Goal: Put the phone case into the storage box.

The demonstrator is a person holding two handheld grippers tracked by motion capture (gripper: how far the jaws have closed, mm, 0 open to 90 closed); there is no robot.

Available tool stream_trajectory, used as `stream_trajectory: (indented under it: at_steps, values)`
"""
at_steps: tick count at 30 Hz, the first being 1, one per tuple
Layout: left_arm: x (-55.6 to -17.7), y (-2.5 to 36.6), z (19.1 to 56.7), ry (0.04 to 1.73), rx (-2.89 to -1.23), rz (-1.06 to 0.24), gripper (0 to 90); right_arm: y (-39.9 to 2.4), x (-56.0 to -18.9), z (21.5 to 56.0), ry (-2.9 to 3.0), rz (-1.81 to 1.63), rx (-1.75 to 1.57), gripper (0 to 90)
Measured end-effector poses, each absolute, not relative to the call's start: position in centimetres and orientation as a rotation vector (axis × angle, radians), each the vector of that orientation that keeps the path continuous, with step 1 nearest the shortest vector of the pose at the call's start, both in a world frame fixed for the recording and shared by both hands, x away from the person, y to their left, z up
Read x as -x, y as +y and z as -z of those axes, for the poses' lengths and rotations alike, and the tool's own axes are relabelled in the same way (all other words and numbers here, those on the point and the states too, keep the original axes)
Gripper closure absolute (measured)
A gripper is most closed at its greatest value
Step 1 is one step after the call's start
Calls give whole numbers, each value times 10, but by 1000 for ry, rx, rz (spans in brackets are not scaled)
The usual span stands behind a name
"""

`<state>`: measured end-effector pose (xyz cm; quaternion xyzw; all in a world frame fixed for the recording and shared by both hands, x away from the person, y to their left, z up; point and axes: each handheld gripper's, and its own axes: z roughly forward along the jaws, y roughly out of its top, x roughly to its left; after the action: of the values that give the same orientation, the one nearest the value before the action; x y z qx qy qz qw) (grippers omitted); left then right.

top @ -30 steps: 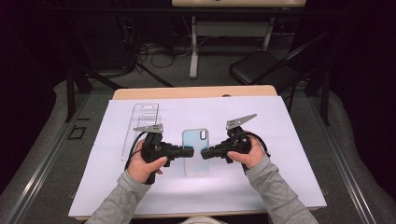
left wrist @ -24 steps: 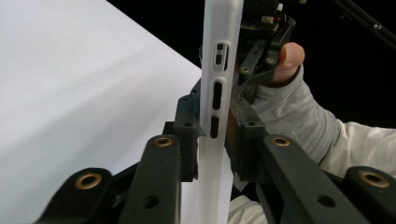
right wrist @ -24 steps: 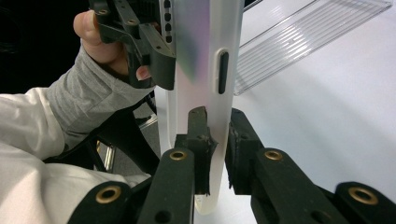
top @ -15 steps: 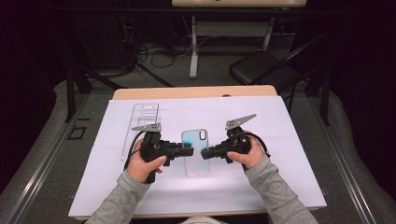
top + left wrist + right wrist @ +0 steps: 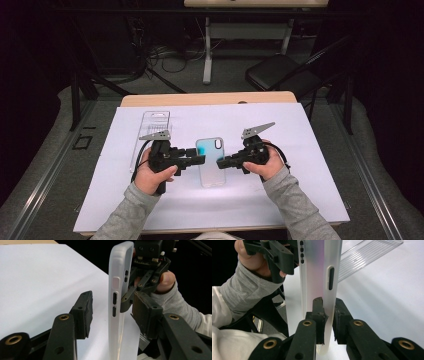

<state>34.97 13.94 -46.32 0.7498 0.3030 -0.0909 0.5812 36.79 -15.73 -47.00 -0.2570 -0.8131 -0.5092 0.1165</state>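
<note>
A translucent phone case (image 5: 210, 161) with a bluish top end lies level over the white sheet (image 5: 300, 190) at mid-table. My right gripper (image 5: 223, 162) is shut on its right edge; in the right gripper view the pads (image 5: 320, 312) pinch the rim of the case (image 5: 319, 270). My left gripper (image 5: 199, 159) reaches in from the left. Its jaws have just been opening and now stand apart on either side of the case (image 5: 119, 290), the left pad (image 5: 84, 313) well clear of it. The left gripper (image 5: 115, 315) is open.
A clear plastic packaging tray (image 5: 153, 131) lies on the sheet behind my left hand, also seen as the ribbed clear tray (image 5: 367, 257). The wooden table edge (image 5: 210, 98) runs along the back. Beyond it are a black chair (image 5: 280, 75) and floor cables.
The left gripper's jaws have spread apart around the case's left edge. Both hands and the case have stayed where they were.
</note>
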Motion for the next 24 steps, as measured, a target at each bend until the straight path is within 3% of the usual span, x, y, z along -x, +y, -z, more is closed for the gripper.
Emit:
stream_trajectory:
  at_steps: [10, 24]
  values:
    - [-351, 143, 462, 735, -1758, 112, 440, -159, -369, 472, -2403, 1495, 790, 819]
    - [-350, 145, 460, 779, -1788, -23, 409, -161, -371, 473, -2452, 1529, 904, 819]
